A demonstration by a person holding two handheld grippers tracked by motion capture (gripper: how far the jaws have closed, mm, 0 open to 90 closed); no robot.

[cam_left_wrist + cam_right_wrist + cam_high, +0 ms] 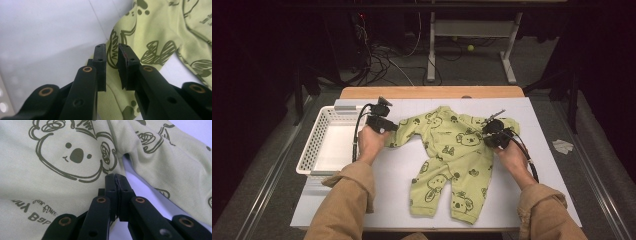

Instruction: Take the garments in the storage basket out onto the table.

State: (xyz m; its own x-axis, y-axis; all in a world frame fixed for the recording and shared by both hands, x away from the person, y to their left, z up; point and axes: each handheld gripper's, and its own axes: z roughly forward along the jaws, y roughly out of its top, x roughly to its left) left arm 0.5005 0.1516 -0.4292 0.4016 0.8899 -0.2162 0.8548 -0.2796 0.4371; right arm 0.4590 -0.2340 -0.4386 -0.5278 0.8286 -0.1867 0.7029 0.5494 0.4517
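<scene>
A light green baby romper (pixel 452 155) printed with dark koalas lies flat and face up on the white mat. My left gripper (pixel 391 128) is at the cuff of the sleeve on the left. In the left gripper view its jaws (pixel 112 53) stand a narrow gap apart over the sleeve cloth (pixel 162 30), and I see no pinch. My right gripper (pixel 486 132) rests on the chest by the other sleeve. In the right gripper view its jaws (pixel 115 178) are shut, tips at the armpit edge of the romper (pixel 50 182). Whether cloth is caught there is unclear.
A white slotted basket (pixel 309 150) sits along the left edge of the mat (pixel 532 165). A strip of wooden tabletop (pixel 432 92) runs behind the mat. Beyond it are desk legs and cables on the floor.
</scene>
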